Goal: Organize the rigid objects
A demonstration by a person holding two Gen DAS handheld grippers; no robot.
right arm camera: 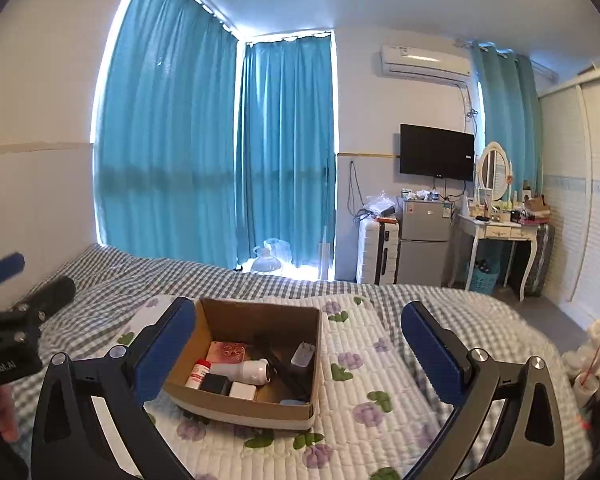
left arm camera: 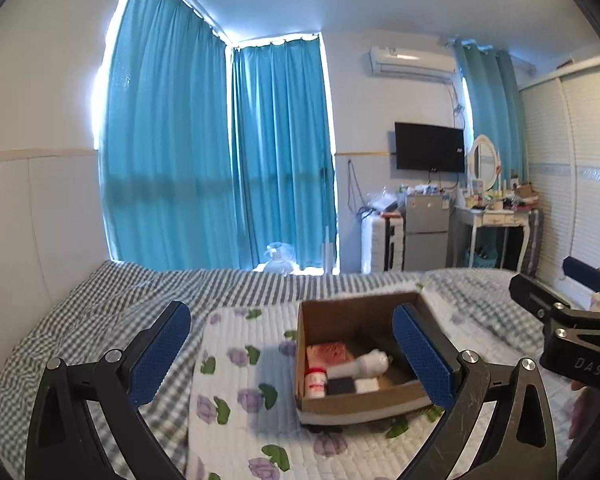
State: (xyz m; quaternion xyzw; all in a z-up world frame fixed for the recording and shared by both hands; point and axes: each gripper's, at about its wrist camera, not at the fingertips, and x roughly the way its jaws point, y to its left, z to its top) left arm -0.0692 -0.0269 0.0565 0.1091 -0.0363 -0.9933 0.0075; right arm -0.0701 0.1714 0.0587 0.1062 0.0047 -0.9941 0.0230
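Observation:
An open cardboard box (left arm camera: 314,316) (right arm camera: 256,320) sits on a floral quilted mat (left arm camera: 236,380) (right arm camera: 380,380) on the bed. Inside lie a white bottle (left arm camera: 362,363) (right arm camera: 244,371), a small red-capped jar (left arm camera: 315,382) (right arm camera: 198,372), a pink patterned box (left arm camera: 330,350) (right arm camera: 227,351), a black block (left arm camera: 341,386) (right arm camera: 215,384), a white block (left arm camera: 367,385) (right arm camera: 243,391) and a grey charger (right arm camera: 303,354). My left gripper (left arm camera: 292,354) is open and empty, held above and before the box. My right gripper (right arm camera: 298,354) is open and empty, likewise above it.
The bed has a grey checked sheet (left arm camera: 112,300) (right arm camera: 112,272). Blue curtains (left arm camera: 220,152) hang behind. A suitcase, small fridge (right arm camera: 424,236) and dressing table (right arm camera: 500,232) stand at the far right. A drink cup (right arm camera: 586,386) sits at the right edge.

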